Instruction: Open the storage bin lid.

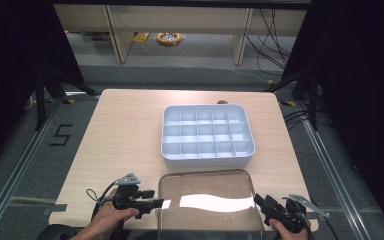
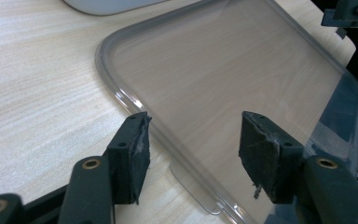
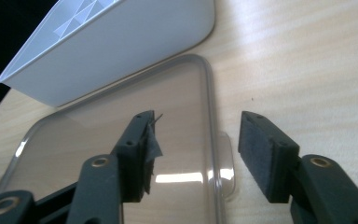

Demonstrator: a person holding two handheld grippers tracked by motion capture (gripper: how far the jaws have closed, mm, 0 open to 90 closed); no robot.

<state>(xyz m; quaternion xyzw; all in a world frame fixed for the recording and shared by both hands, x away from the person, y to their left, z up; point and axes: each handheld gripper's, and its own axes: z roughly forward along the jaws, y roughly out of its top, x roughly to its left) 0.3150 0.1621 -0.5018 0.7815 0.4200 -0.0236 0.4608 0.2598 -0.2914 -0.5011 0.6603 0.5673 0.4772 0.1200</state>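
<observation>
Lid position: the clear lid (image 1: 207,202) lies flat on the desk (image 1: 125,130) at its near edge, between the two grippers, long axis running left to right.
Left gripper (image 2: 193,142): jaws part-open, straddling the lid's left rim, holding nothing.
Right gripper (image 3: 196,144): jaws part-open over the right rim and tab, holding nothing.
Nearer hand: both equally close.
Organizer tray (image 1: 207,159): just beyond the lid; its compartments look empty.
</observation>
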